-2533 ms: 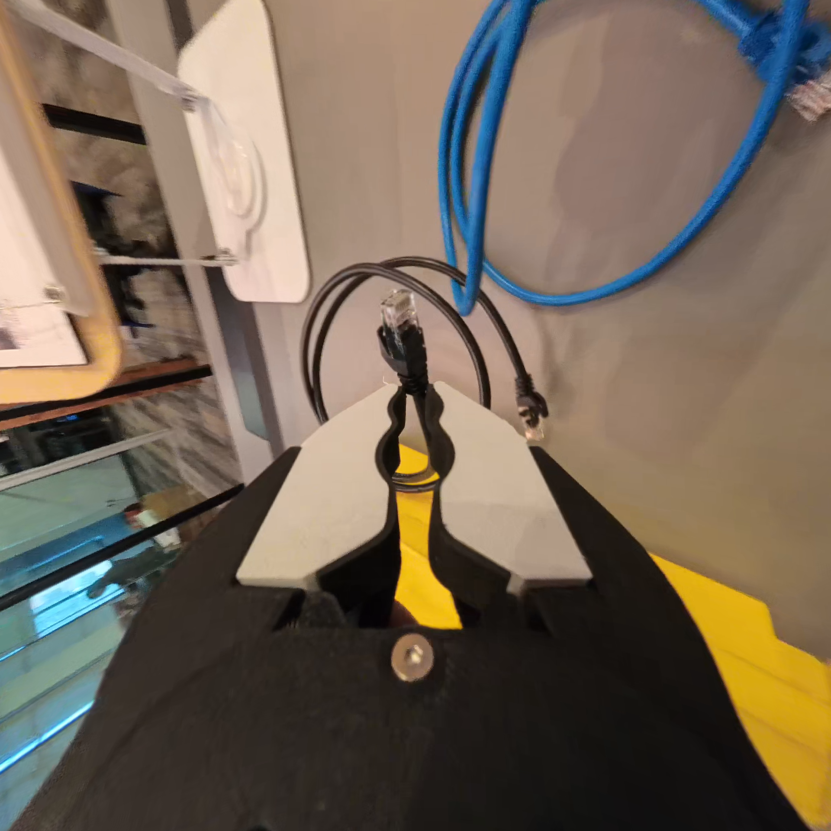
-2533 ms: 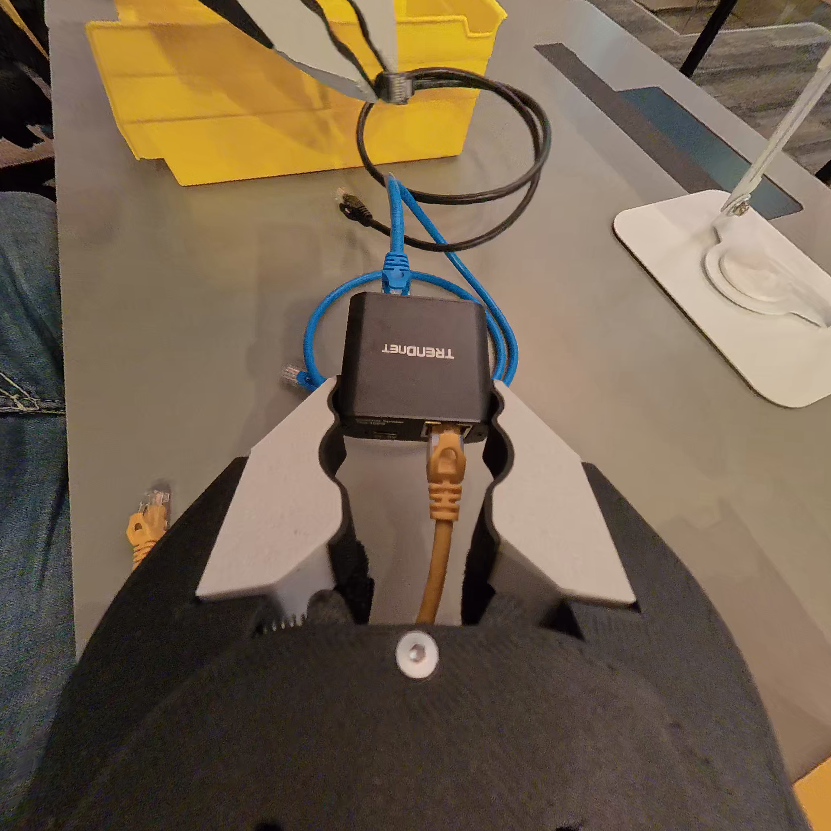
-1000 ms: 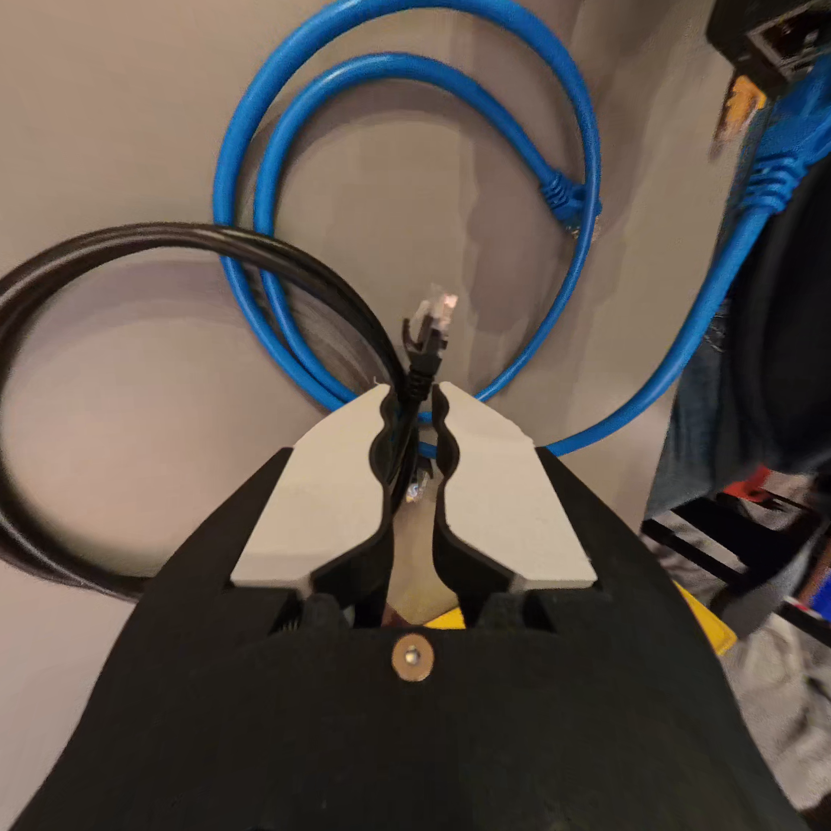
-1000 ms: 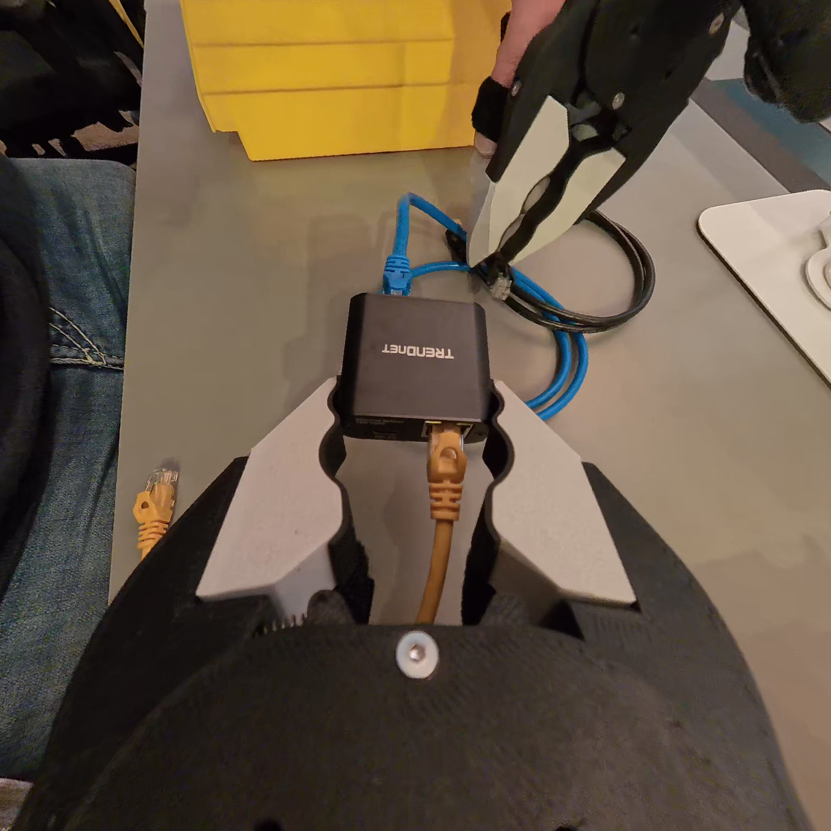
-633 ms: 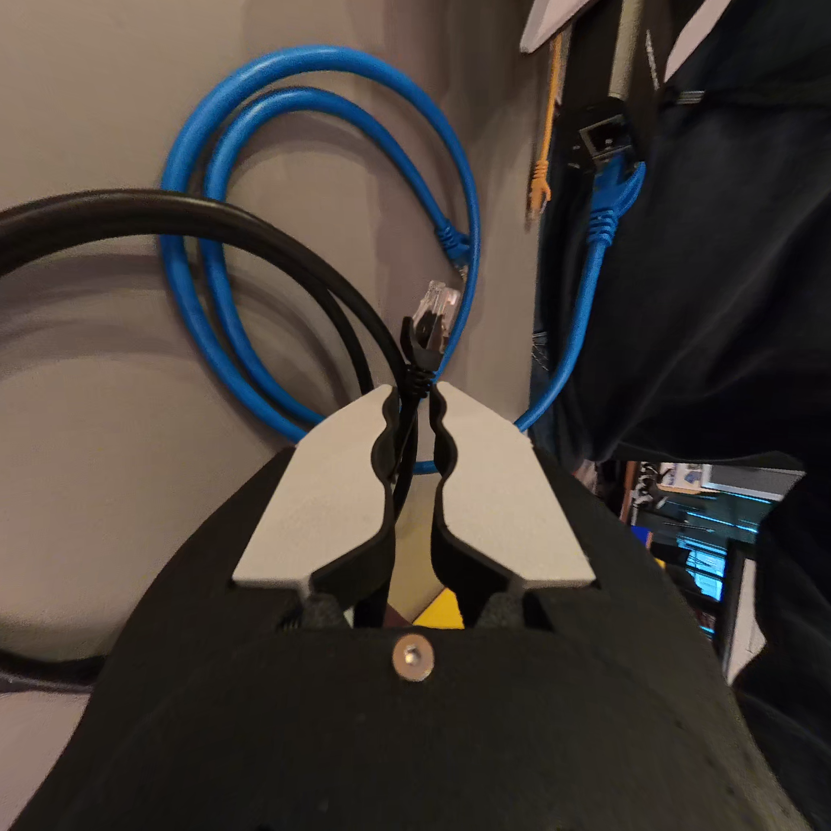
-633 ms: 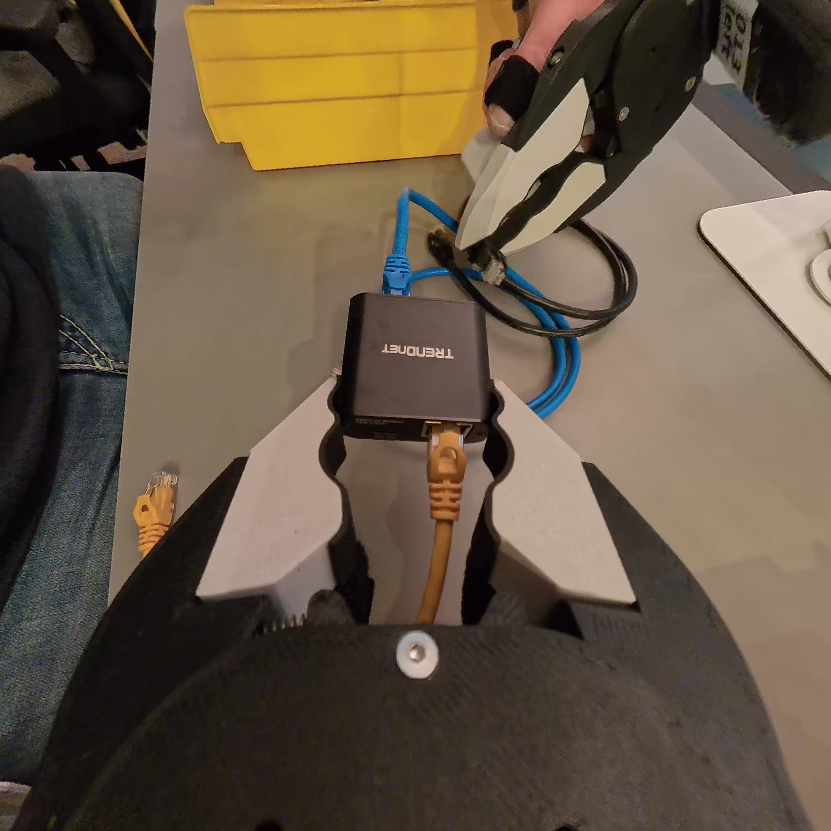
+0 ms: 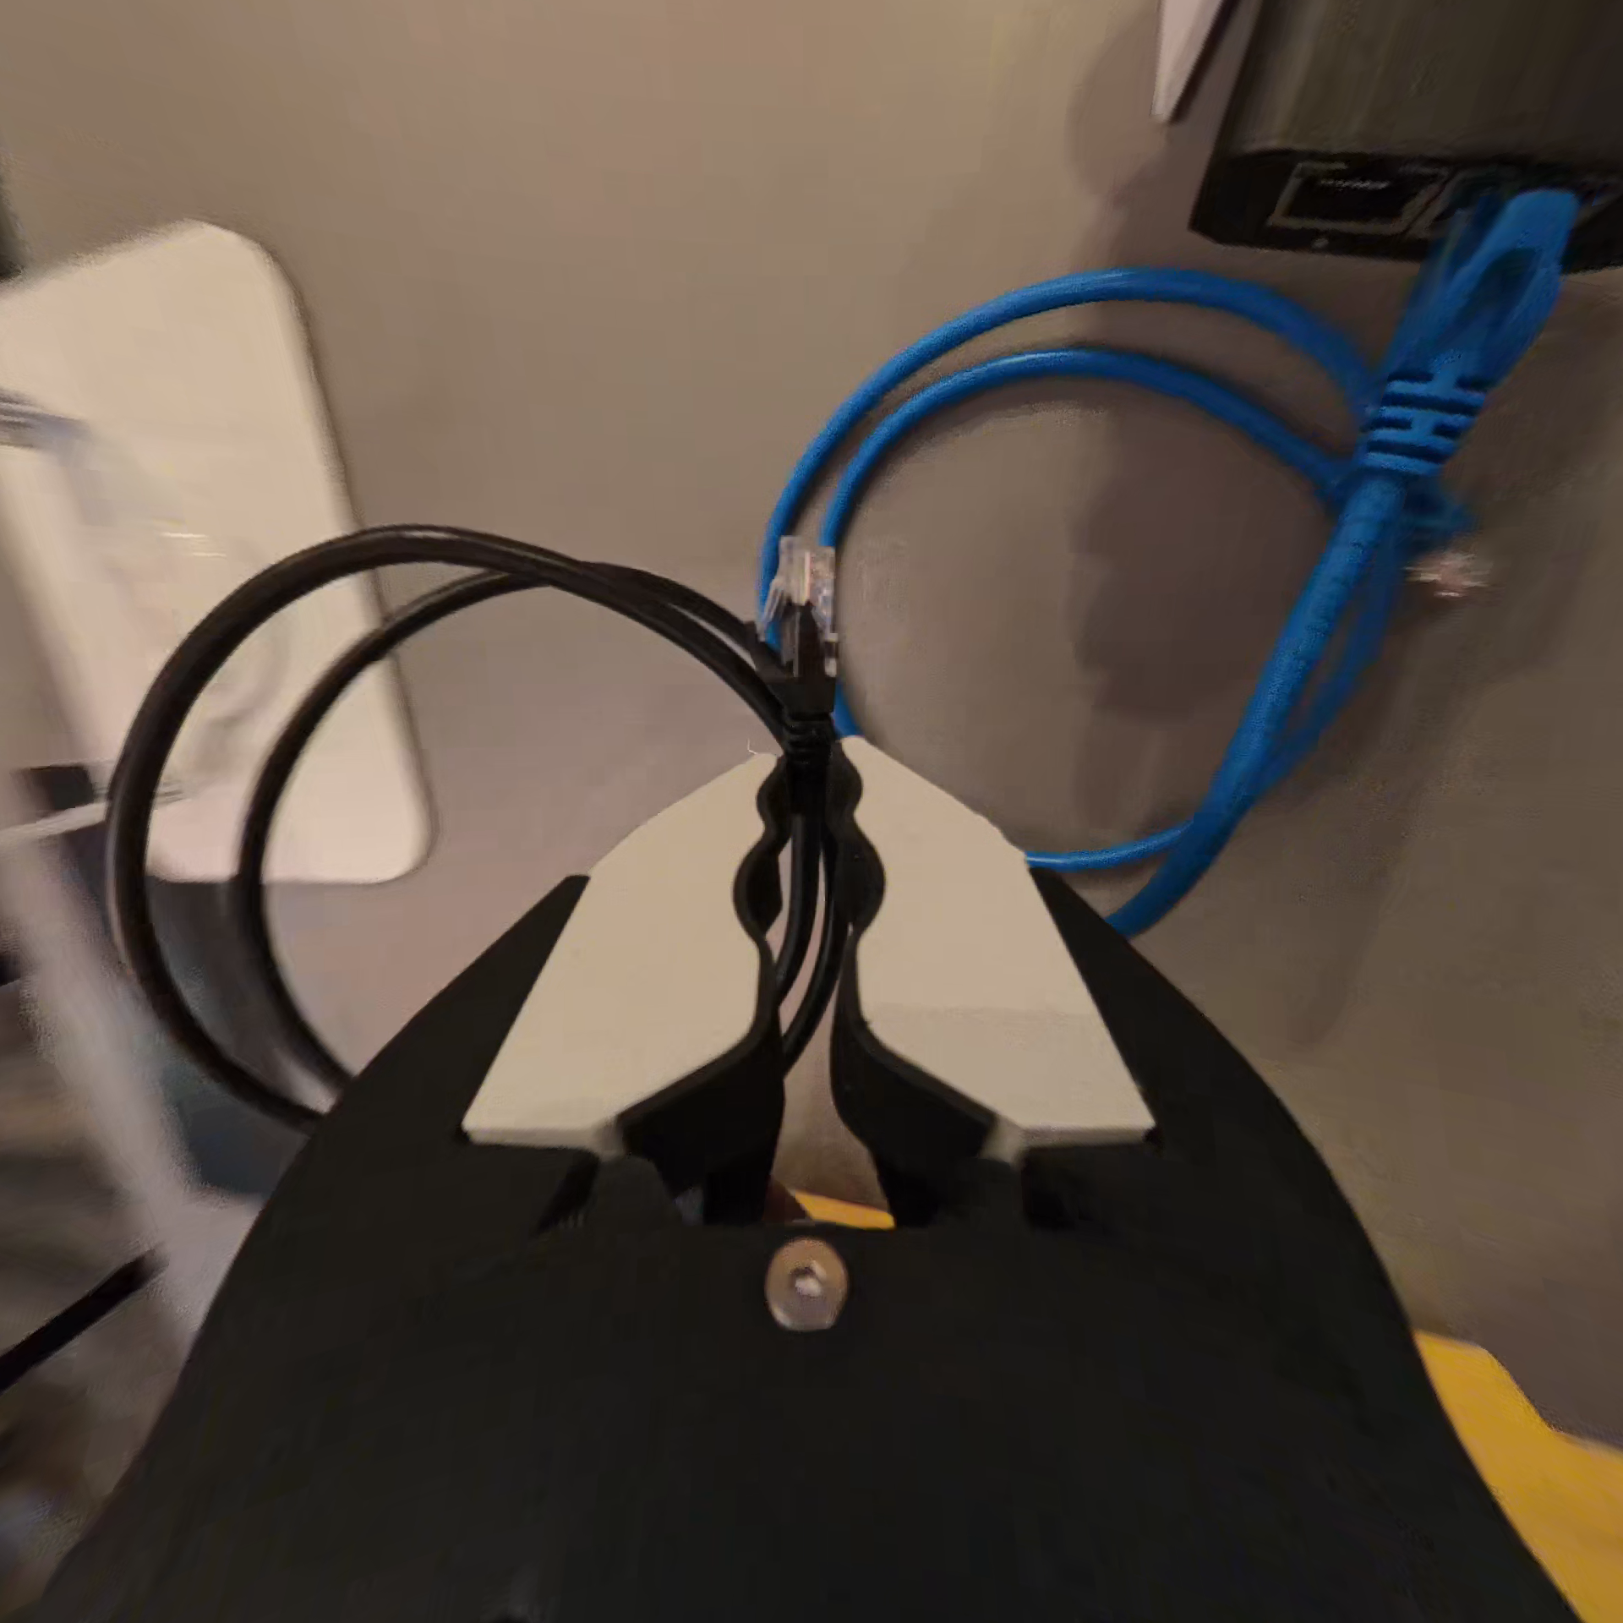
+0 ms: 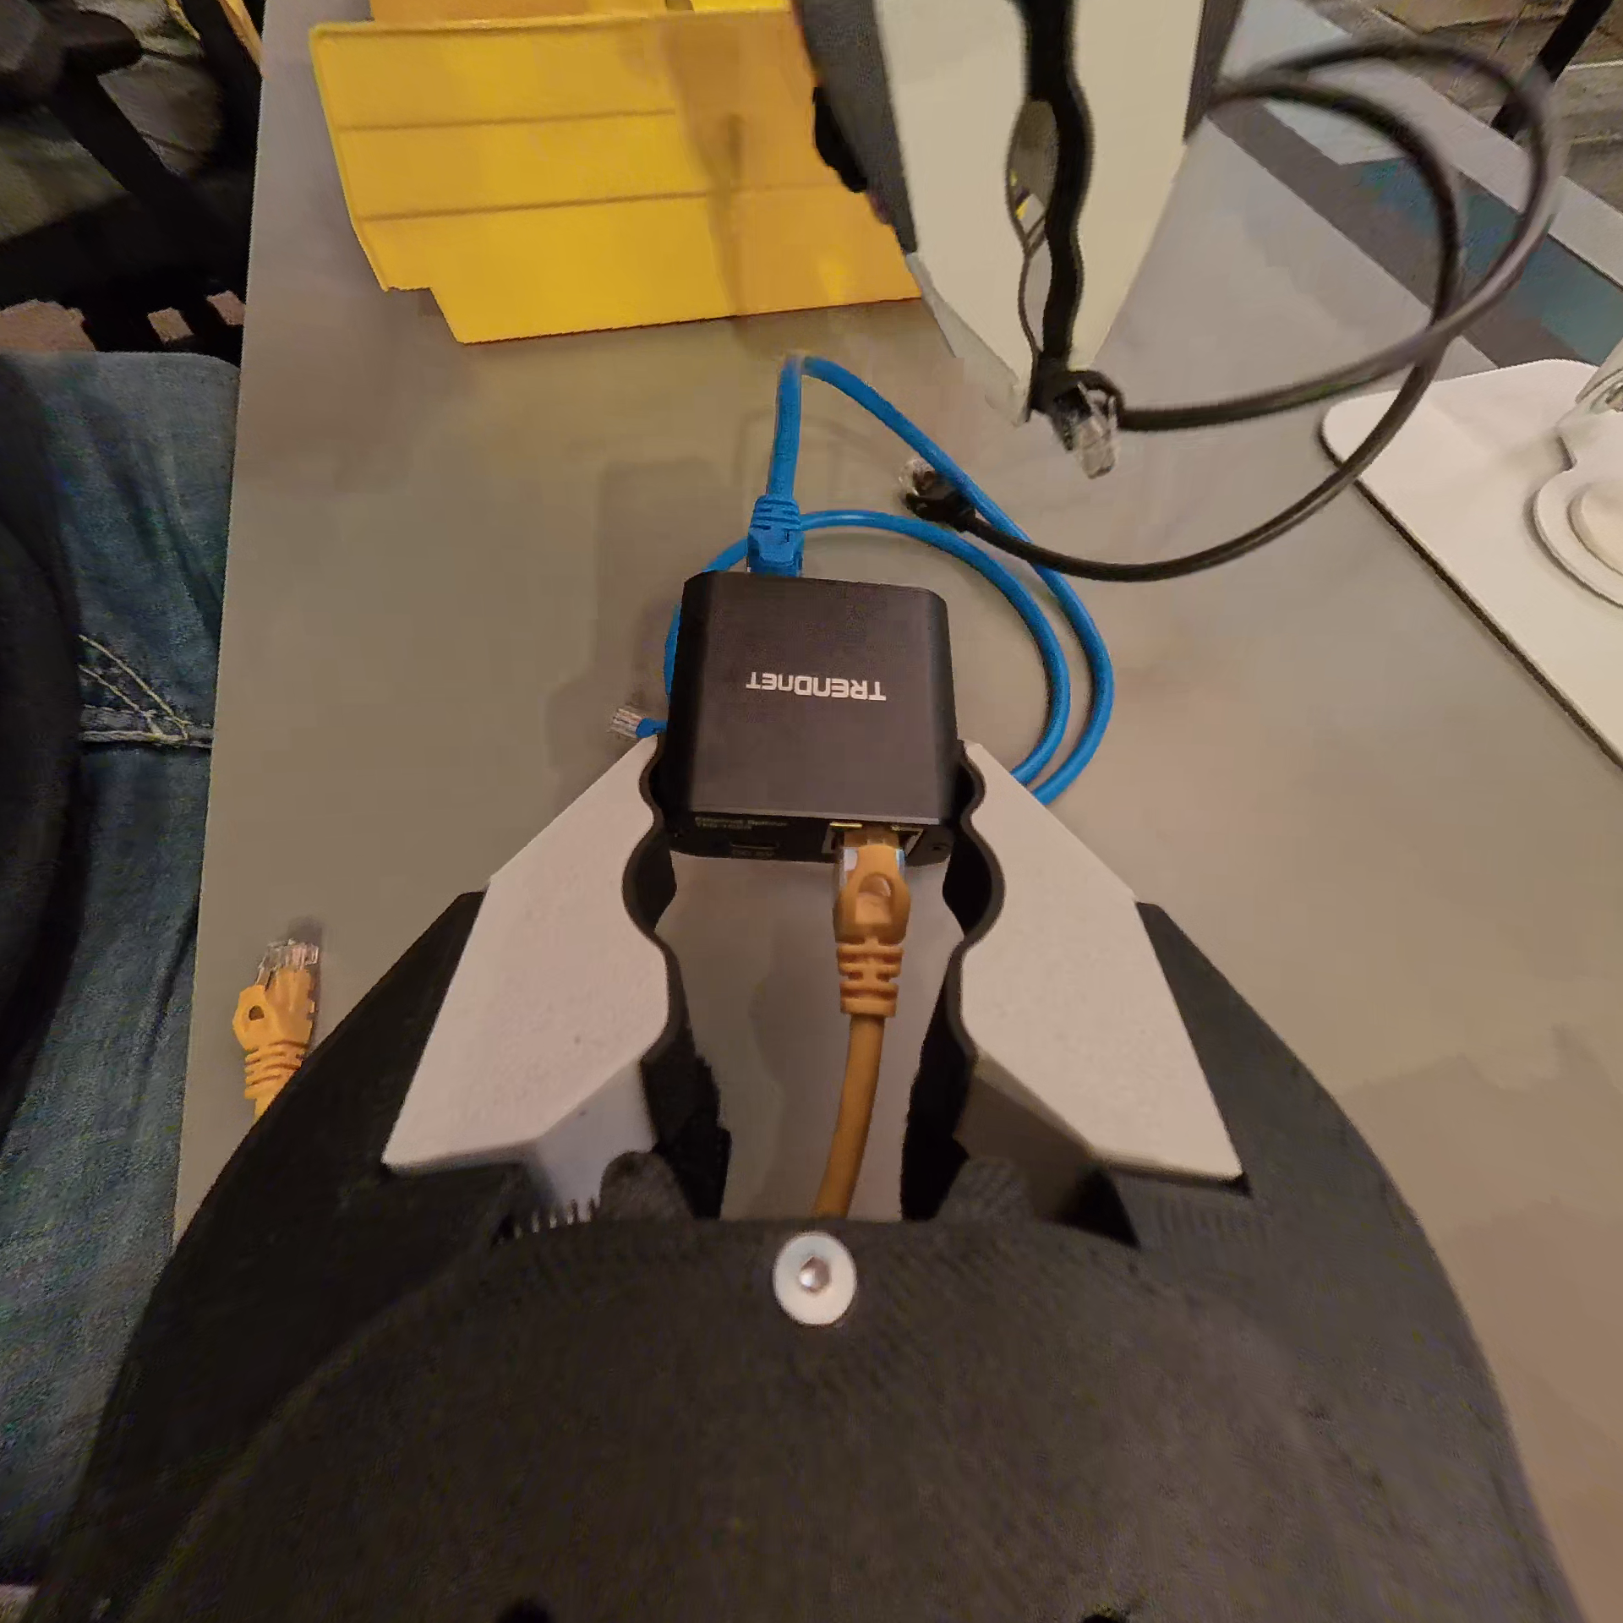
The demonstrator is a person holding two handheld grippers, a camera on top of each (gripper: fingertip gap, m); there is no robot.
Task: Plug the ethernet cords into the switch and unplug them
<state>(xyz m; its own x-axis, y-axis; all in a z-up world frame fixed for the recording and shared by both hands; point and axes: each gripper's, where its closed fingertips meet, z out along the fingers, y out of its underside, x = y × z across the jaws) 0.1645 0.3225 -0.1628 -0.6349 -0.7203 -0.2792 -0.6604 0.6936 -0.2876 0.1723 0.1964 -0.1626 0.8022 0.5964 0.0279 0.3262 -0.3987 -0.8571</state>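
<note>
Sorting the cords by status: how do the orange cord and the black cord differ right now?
The orange cord is plugged into the switch; the black cord's plug hangs free. The left claw pinches the black cord in the air; nothing grips the orange cord. Both end in clear plugs.

White brand lettering — upside down — on the black switch (image 8: 812, 694) top.

Grey table (image 8: 421, 492) carries everything. On it: yellow bin (image 8: 571, 176) at far edge; white base plate (image 8: 1475, 492) far right; blue cord (image 8: 1054, 632) coiled flat beside black switch (image 8: 808, 685); black cord's free plug (image 8: 931, 501) near coil; loose orange plug (image 8: 272, 1010) at near-left edge.
</note>
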